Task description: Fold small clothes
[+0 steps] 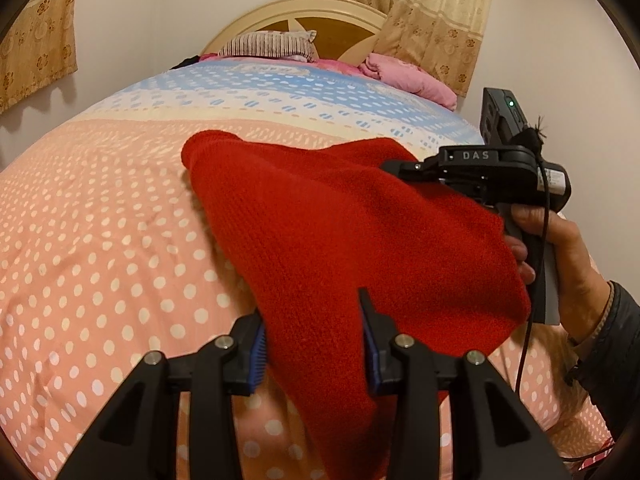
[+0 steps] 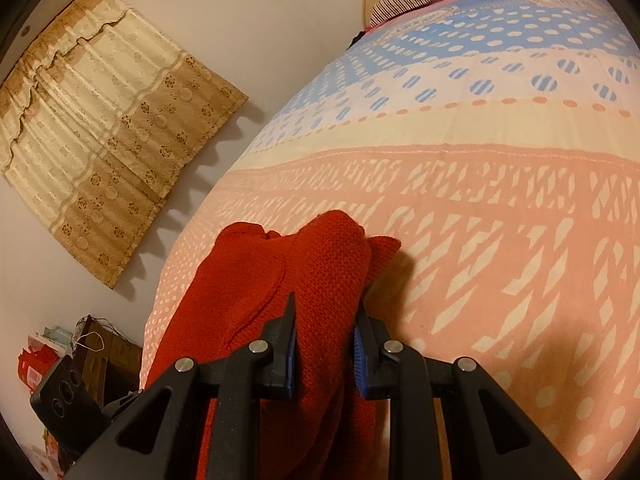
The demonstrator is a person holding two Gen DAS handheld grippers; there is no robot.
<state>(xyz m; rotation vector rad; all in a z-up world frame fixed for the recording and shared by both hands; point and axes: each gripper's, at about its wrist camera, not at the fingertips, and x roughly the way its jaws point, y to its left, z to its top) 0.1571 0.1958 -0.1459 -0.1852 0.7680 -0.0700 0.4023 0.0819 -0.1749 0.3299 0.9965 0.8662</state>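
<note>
A small red knitted garment (image 1: 340, 232) hangs above the bed, stretched between both grippers. My left gripper (image 1: 314, 344) is shut on its near edge, with the knit bunched between the blue pads (image 1: 258, 354). In the left wrist view my right gripper (image 1: 394, 168) grips the far right edge of the garment. In the right wrist view the right gripper (image 2: 324, 344) is shut on a thick fold of the red garment (image 2: 320, 280), which drapes left and down. The left gripper's body (image 2: 68, 404) shows at the lower left.
The bed (image 1: 100, 240) has a pink dotted cover with blue and cream bands. A striped pillow (image 1: 268, 44) and a pink blanket (image 1: 408, 78) lie by the headboard (image 1: 320, 16). Beige curtains (image 2: 100, 140) hang on the wall. Clutter (image 2: 80, 352) sits on the floor beside the bed.
</note>
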